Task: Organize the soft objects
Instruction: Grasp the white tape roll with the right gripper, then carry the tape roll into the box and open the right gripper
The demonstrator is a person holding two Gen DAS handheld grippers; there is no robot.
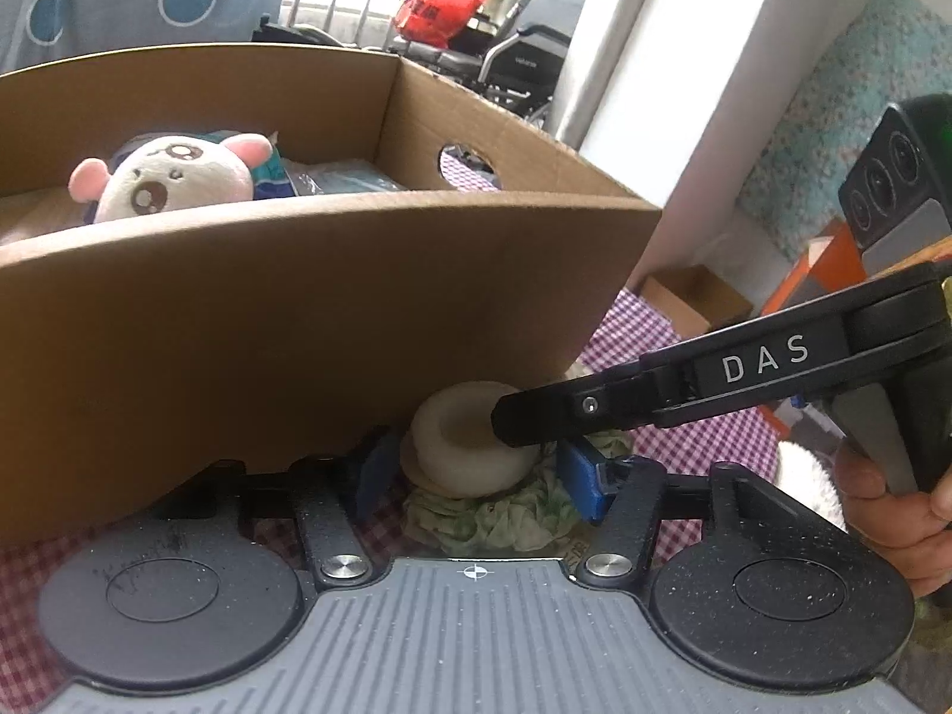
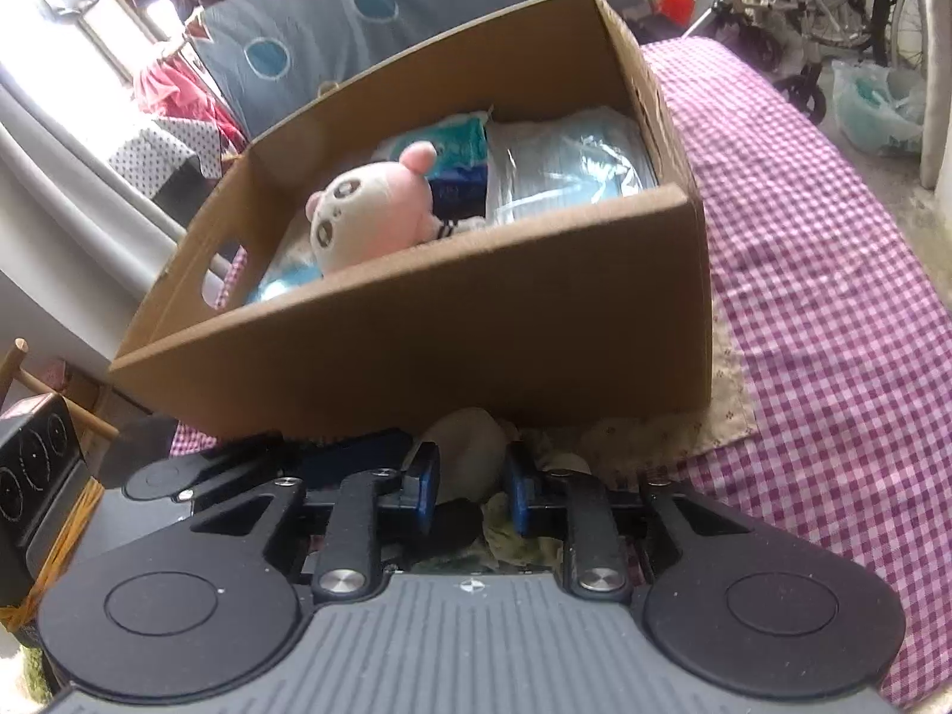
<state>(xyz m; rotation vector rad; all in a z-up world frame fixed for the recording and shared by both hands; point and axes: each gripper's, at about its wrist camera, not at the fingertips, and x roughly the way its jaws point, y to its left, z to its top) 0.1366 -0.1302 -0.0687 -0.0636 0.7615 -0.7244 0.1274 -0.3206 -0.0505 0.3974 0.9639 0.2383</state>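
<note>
A cardboard box [image 1: 297,309] stands on the checked cloth and holds a pink-and-white plush toy [image 1: 172,178] and blue plastic packs [image 2: 565,160]. The box [image 2: 476,321] and the toy [image 2: 369,214] also show in the right wrist view. A cream ring-shaped soft toy [image 1: 470,452] lies on a green crumpled cloth [image 1: 494,517] just in front of the box. My left gripper [image 1: 476,476] is open, with its blue pads on either side of the ring. My right gripper [image 2: 467,488] is shut on the cream ring [image 2: 470,452]; in the left wrist view its black tip [image 1: 535,419] touches the ring.
The purple checked tablecloth [image 2: 833,297] stretches to the right of the box, with a beige floral mat [image 2: 726,404] under the box corner. Wheelchairs [image 2: 803,0] and a red bag [image 1: 440,0] stand behind. A small cardboard box [image 1: 696,297] sits on the floor at the right.
</note>
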